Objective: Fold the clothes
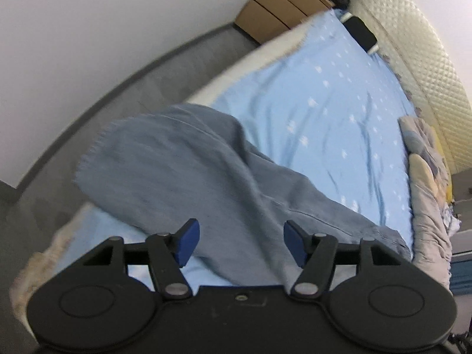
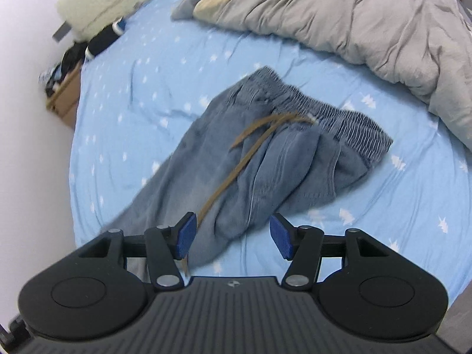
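A pair of light blue denim trousers (image 2: 265, 153) lies crumpled on the bed, its elastic waistband (image 2: 333, 112) toward the duvet and a brown drawstring (image 2: 236, 162) trailing across the cloth. In the left wrist view a trouser leg (image 1: 183, 171) stretches toward the bed's corner, its hem near the edge. My left gripper (image 1: 242, 243) hovers over that leg, blue pads apart, nothing pinched. My right gripper (image 2: 233, 237) is held above the bunched upper part of the trousers, jaws apart and gripping nothing.
The bed has a light blue sheet (image 2: 132, 94) with white marks. A grey duvet (image 2: 368, 23) is heaped along one side. A quilted cream headboard (image 1: 419, 47), a black item (image 1: 361, 32), cardboard boxes (image 1: 280, 3) and grey floor (image 1: 118, 85) border the bed.
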